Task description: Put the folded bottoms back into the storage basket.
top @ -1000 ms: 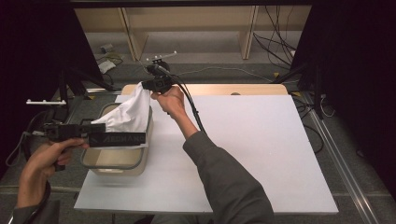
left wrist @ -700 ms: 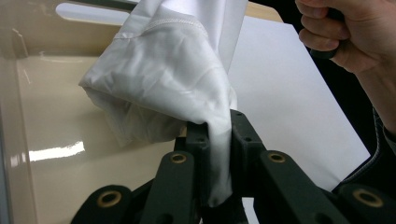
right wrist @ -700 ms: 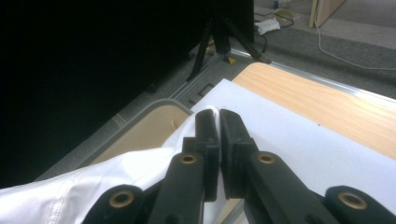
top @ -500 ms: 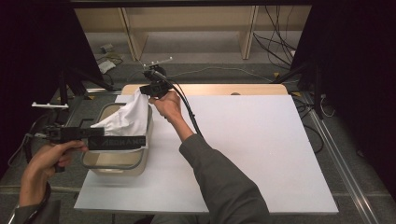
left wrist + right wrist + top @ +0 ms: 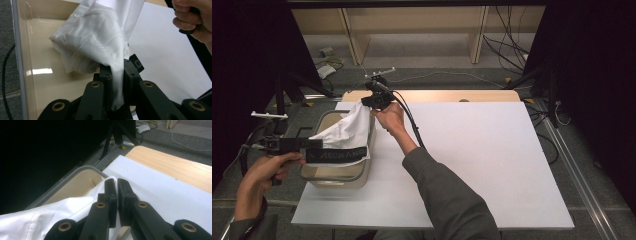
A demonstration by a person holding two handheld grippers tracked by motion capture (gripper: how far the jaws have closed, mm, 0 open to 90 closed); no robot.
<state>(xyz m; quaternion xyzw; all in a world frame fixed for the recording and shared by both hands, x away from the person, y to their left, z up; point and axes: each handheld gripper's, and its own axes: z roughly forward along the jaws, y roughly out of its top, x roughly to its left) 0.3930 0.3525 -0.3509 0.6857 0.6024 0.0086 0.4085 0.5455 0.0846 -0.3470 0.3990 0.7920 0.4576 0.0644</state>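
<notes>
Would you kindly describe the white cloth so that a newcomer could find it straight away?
Start at the white table and go to its left edge, where a beige bin stands. The cloth hangs over that bin, stretched between the left tongs and the right tongs. It is the only soft, crumpled white thing there, with a black band along one edge.

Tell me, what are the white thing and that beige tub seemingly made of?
White cloth: seemingly thin woven fabric with a slight sheen; it creases softly and shows a stitched hem. Tub: probably glossy moulded plastic, since its beige floor mirrors the light. Both grippers pinch the cloth.
</notes>
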